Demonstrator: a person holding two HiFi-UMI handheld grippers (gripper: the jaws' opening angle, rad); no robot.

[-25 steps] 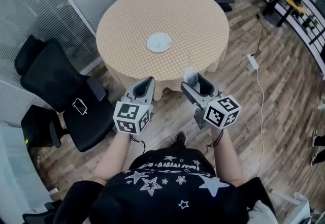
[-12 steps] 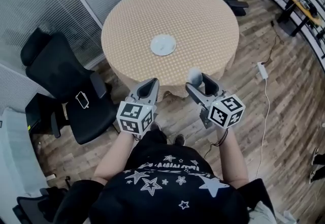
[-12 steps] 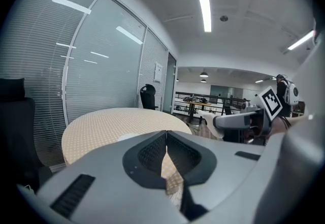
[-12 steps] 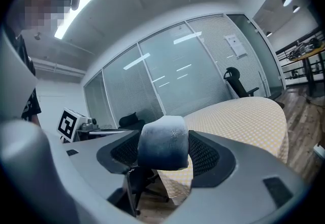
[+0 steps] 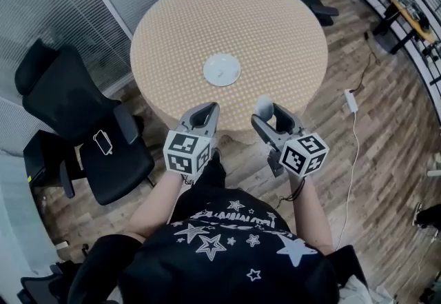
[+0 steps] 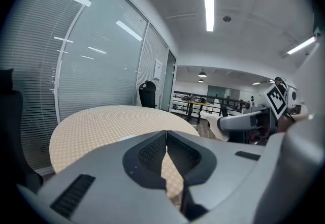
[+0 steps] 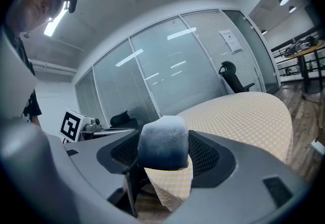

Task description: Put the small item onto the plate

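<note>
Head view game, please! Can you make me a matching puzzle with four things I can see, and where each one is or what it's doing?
Things:
1. plate
2. small item
3. left gripper
4. black chair

Places or states:
a. jaws shut, with nothing between them
b. lying near the middle of the round table
c. standing on the floor, on the person's left side of the table
d. pinched between the jaws of the right gripper

Right pairs: 1-b, 2-d, 3-a, 4-c.
</note>
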